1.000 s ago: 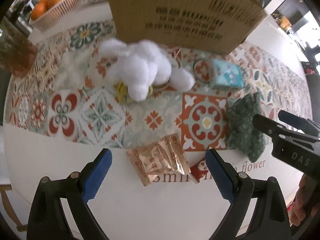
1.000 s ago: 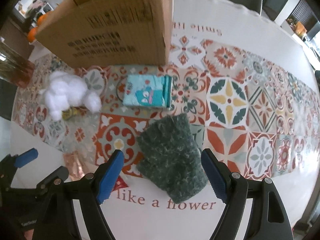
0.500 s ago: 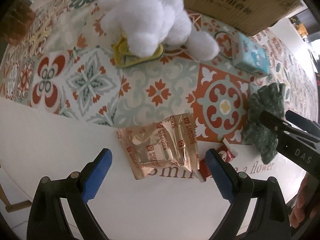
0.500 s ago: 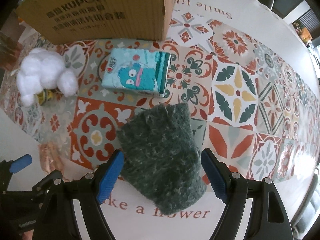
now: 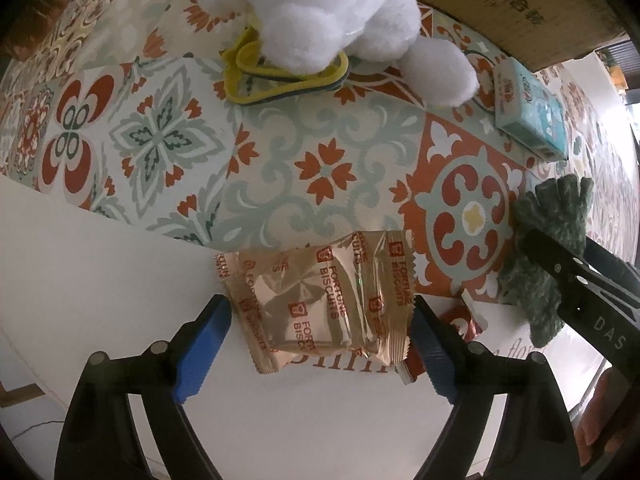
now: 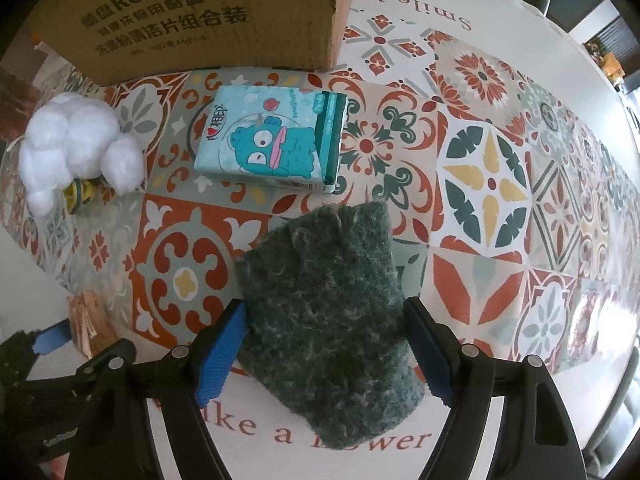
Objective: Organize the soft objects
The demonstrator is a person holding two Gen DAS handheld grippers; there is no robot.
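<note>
My left gripper (image 5: 320, 344) is open, its blue pads on either side of a gold "Fortune Biscuits" packet (image 5: 320, 300) on the table. My right gripper (image 6: 326, 354) is open, its pads on either side of a dark green knitted glove (image 6: 328, 320), which also shows in the left wrist view (image 5: 548, 240). A white plush toy (image 5: 340, 12) lies beyond the packet on a yellow band (image 5: 256, 76); it also shows in the right wrist view (image 6: 76, 148). A teal tissue pack (image 6: 272, 144) lies in front of the cardboard box (image 6: 200, 12).
A small red packet (image 5: 460, 324) lies by the left gripper's right pad. The patterned tablecloth (image 6: 500, 200) covers the table. The table's near edge runs at the lower left of the left wrist view. The right gripper's body (image 5: 580, 292) shows at the right there.
Both grippers have moved down and forward. The left one has closed in on the biscuit packet, the right one on the green glove. Both stay open.
</note>
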